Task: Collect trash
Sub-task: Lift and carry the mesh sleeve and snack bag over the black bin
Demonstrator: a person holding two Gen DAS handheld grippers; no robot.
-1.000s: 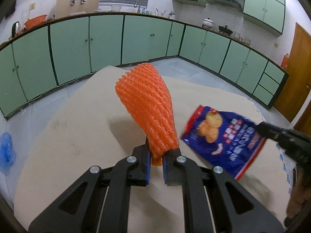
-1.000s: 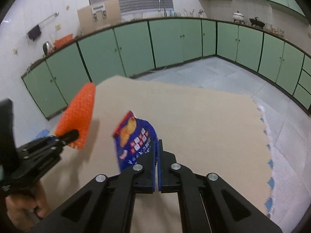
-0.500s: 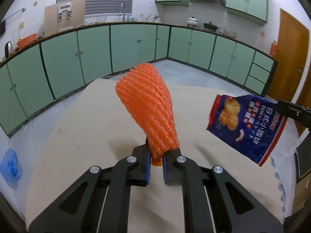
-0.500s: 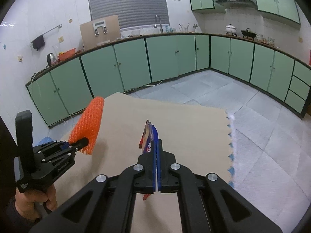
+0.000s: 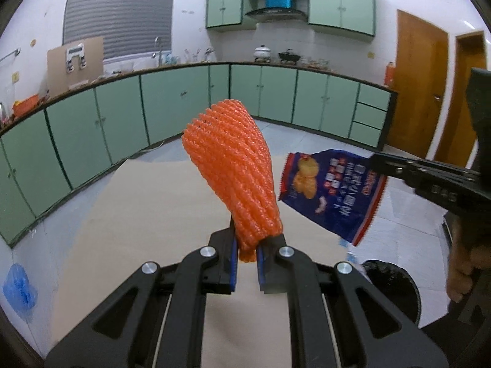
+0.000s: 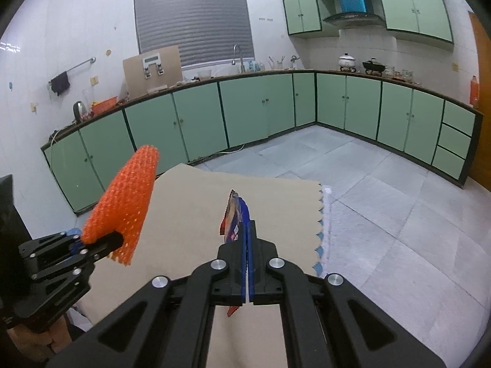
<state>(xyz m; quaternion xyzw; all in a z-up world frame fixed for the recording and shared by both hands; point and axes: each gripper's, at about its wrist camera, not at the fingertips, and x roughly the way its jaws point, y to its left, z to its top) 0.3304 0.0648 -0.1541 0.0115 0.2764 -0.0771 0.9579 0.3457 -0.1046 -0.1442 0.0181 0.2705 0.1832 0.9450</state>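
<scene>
Left gripper clamped on narrow end of orange foam net, net upright. Right gripper pinching blue snack bag by edge. Both lifted above beige mat, probably for carrying to dark bin.

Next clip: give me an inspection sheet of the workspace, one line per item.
Surface: beige mat on the tiled floor, zigzag edge at right.
Job's things: orange foam net and blue snack bag, both lifted off the mat; black bin at lower right.
Clutter: blue plastic bag on the floor.
Grippers: left gripper shut on the net; right gripper shut on the bag.
Cables: one thin cord by the cabinets.
Surroundings: green kitchen cabinets, wooden doors.
</scene>
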